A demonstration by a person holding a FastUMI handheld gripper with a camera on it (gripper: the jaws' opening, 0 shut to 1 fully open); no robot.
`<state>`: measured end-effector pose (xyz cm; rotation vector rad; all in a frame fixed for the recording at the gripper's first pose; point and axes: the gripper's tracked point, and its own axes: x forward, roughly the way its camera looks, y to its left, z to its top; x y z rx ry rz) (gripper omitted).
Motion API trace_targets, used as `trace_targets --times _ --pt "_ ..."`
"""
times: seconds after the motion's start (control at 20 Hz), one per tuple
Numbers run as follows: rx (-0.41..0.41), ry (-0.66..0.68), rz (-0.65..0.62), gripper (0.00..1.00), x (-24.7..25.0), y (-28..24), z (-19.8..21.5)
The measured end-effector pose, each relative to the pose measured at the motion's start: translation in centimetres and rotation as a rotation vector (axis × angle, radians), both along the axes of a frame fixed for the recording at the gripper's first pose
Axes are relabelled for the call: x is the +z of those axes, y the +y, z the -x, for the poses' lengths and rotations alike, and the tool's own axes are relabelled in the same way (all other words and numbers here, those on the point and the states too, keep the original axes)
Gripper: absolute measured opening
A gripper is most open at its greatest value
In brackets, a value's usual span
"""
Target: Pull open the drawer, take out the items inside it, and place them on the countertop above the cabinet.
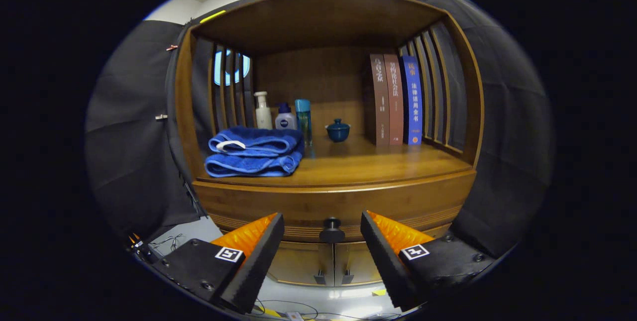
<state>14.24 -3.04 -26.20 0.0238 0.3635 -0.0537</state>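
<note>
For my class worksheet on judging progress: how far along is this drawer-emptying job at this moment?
Nothing looks done yet: the drawer sits flush and closed under the countertop. In hand: the gripper has its jaws open, with the drawer knob between them but not gripped. Left: close on the knob, pull the drawer out, lift out whatever is inside, and set it on the countertop, where folded blue towels already lie.

The wooden countertop (348, 166) carries folded blue towels (255, 152) near its left front. Behind them stand three bottles (283, 114). A small blue lidded cup (338, 130) sits mid-back, and three upright books (395, 99) stand far right.

The gripper (322, 229) hangs with fingers apart either side of the drawer knob (332, 230).
</note>
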Motion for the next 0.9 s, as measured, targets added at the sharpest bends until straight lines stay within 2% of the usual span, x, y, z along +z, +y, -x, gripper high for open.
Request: trace_targets --times 0.15,0.25,0.5,0.6,0.65,0.7,0.85,0.9 --pt "-0.01 0.035 0.003 0.99 -3.4 -0.7 -1.5" --pt "-0.015 0.049 -0.002 0.88 -5.2 -1.0 -2.7" --pt "-0.043 0.083 0.005 0.86 -8.1 -2.0 -4.0" --pt "-0.057 0.102 0.011 0.8 -8.9 -2.7 -4.2" --pt "-0.044 0.111 -0.003 0.79 -10.0 -2.4 -4.9" --pt "-0.03 0.108 -0.011 0.66 -9.4 -2.0 -4.6" --pt "-0.03 0.109 0.044 0.49 -9.6 -2.2 -4.7" --pt "-0.03 0.114 0.042 0.47 -9.4 -2.0 -4.5"
